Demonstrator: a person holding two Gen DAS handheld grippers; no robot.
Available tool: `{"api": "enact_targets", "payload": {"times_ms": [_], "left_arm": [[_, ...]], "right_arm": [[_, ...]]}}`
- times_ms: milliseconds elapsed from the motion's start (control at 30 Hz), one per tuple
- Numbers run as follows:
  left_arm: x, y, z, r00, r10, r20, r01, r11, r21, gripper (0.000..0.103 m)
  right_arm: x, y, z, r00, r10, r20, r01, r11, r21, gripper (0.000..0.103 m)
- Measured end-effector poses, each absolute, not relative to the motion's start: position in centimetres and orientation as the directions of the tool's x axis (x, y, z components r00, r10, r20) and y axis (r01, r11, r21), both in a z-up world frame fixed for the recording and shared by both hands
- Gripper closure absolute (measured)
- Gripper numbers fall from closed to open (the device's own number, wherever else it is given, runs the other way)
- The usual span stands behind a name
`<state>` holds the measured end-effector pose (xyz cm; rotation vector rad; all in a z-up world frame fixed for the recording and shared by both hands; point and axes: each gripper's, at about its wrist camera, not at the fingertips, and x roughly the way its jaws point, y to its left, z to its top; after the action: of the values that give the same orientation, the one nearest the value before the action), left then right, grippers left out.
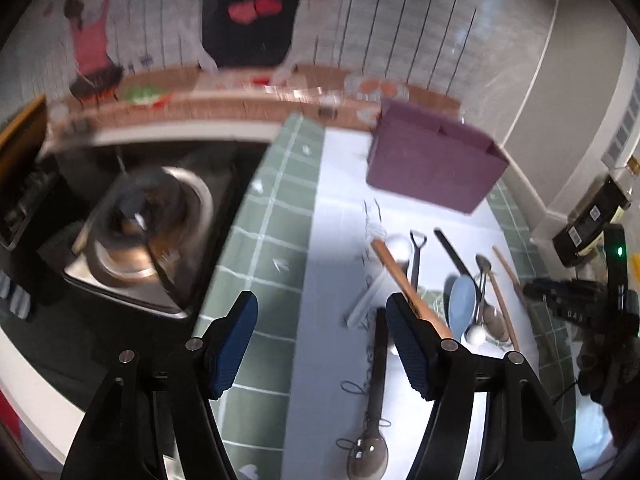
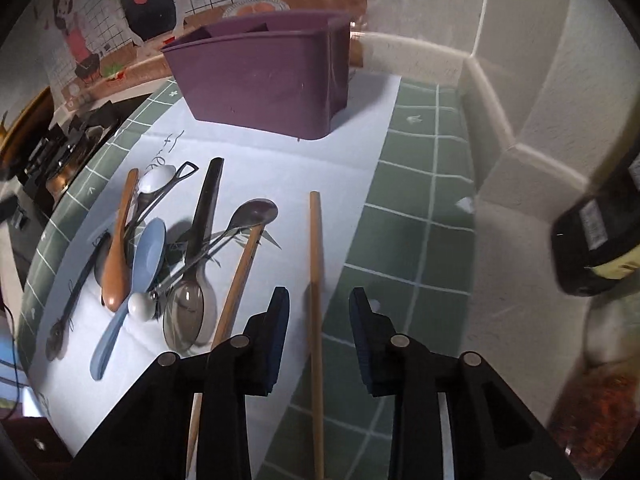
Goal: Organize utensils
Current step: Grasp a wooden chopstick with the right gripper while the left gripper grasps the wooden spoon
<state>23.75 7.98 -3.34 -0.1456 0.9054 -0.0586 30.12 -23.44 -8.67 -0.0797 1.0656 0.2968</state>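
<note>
Left tool point(image 1: 322, 344) apart, empty, above worktop point(image 1: 280, 216). Right tool point(image 2: 319, 334) apart, straddling a wooden chopstick point(image 2: 315, 264); contact unclear. Purple caddy point(image 2: 264, 80) behind.

A caddy point(image 2: 264, 80) is set at the back of a paper sheet point(image 2: 352, 152) spread on a tiled counter point(image 2: 416, 216), with a wall corner point(image 2: 500, 92) behind and to its right. Before the caddy, utensils point(image 2: 160, 240) are heaped on the sheet's left part; one chopstick point(image 2: 315, 280) is laid apart to their right, along the sheet's right edge, and a second point(image 2: 236, 288) between it and the heap. A sink point(image 1: 152, 232) holding a pot is sunk left of the counter. A bottle point(image 2: 600, 236) is placed at far right.
</note>
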Motion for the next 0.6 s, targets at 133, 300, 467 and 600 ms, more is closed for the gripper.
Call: {"api": "enact_targets", "payload": {"times_ms": [133,300,467,600], "left_arm": [[25.0,5.9,-4.7,0.569,-0.148,-0.809,0.030,0.987,-0.159,0.038],[27.9,3.3,-6.1,0.493,-0.222,-0.841,0.065,0.974,-0.218,0.042],[31.6,1.5,-7.8,0.432,-0.235,-0.870,0.063,0.971,-0.231,0.054],[33.8,0.9,-9.3,0.371,-0.210,-0.905,0.022,0.976,-0.218,0.055]], "right_arm": [[31.4,-22.9,-9.6,0.402,0.206,-0.892,-0.313,0.947,0.078,0.081],[32.0,-21.9,-9.9,0.408,0.170,-0.897,-0.350,0.937,0.018,0.097],[31.6,-23.0,-8.4,0.447,0.224,-0.866,-0.318,0.945,0.080,0.097],[30.3,-24.7,-6.1,0.494,0.292,-0.819,-0.265,0.948,0.178,0.097]]}}
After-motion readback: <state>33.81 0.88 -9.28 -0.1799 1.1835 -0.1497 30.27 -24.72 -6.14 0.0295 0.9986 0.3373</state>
